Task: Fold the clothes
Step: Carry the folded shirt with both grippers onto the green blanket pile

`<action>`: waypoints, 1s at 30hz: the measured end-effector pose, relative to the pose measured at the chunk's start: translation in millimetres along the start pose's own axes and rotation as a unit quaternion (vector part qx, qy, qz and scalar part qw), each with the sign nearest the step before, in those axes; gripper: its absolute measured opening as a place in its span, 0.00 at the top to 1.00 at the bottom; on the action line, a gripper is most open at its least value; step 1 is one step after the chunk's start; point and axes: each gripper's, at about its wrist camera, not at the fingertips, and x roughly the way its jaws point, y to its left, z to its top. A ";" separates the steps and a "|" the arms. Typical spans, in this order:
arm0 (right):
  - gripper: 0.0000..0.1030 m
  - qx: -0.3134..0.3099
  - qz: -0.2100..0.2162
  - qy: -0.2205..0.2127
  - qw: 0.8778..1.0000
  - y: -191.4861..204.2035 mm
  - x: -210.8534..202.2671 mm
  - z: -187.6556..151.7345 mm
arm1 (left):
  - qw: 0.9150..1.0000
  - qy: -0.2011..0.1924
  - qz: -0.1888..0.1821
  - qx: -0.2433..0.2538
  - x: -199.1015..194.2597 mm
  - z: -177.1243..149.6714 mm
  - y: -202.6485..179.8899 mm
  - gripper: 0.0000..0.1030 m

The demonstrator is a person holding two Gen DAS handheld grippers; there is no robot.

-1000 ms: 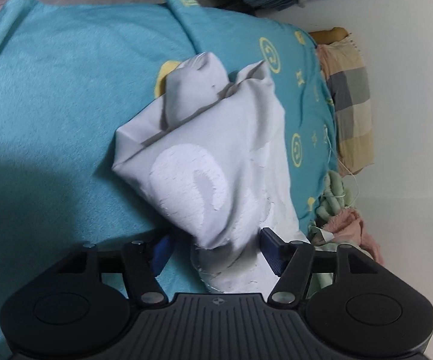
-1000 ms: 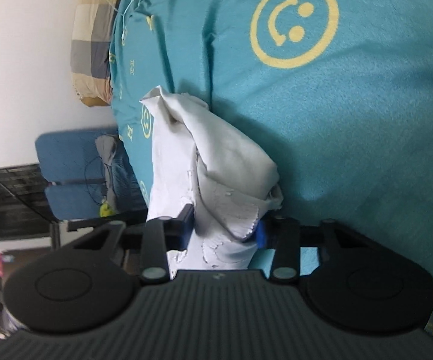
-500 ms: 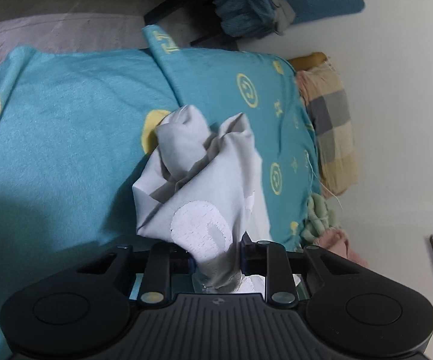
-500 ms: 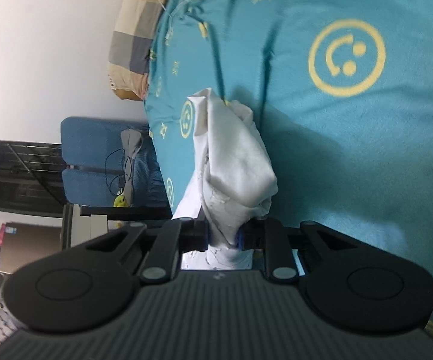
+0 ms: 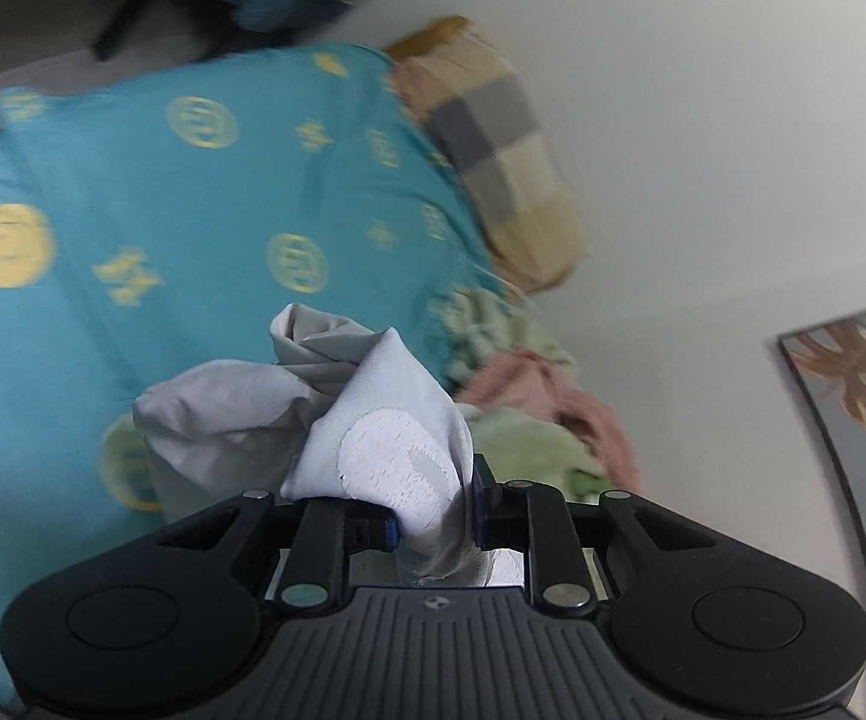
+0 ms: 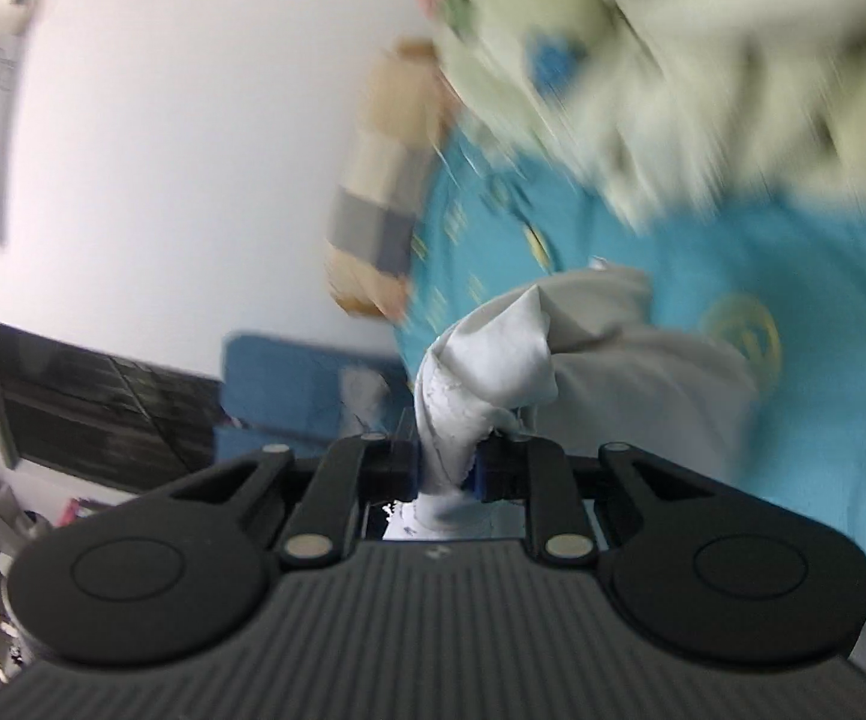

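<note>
The left gripper (image 5: 436, 525) is clamped on a bunch of the pale grey garment (image 5: 373, 414), its jaws closing a little more. The right gripper (image 6: 446, 471) pinches another bunch of the same cloth. The rest sags forward and down from both onto the teal bed cover (image 5: 193, 192); spreading it apart probably comes next. Beyond lies a checked pillow (image 5: 493, 138).
</note>
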 end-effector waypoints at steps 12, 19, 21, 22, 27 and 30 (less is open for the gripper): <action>0.81 -0.155 0.020 -0.133 0.979 104.2 -30.8 257.6 | 0.982 0.063 -0.157 0.090 222.5 -61.3 -239.5 0.77; 0.81 -0.189 -0.079 -0.122 0.971 33.8 -25.2 277.2 | 0.971 0.134 -0.104 0.169 300.6 -106.3 -172.5 0.77; 0.81 -0.184 -0.114 -0.101 0.971 5.9 -24.2 268.9 | 0.963 0.157 -0.084 0.200 305.4 -113.6 -144.0 0.76; 0.81 -0.180 -0.129 -0.088 0.971 -8.0 -25.8 261.0 | 0.959 0.162 -0.078 0.218 301.7 -118.4 -134.1 0.76; 0.81 -0.190 -0.189 -0.055 0.962 -52.8 -31.6 224.6 | 0.939 0.168 -0.055 0.295 289.3 -138.8 -100.4 0.72; 0.80 -0.203 -0.195 -0.060 0.958 -53.6 -32.8 221.5 | 0.929 0.147 -0.047 0.337 290.2 -142.0 -112.3 0.67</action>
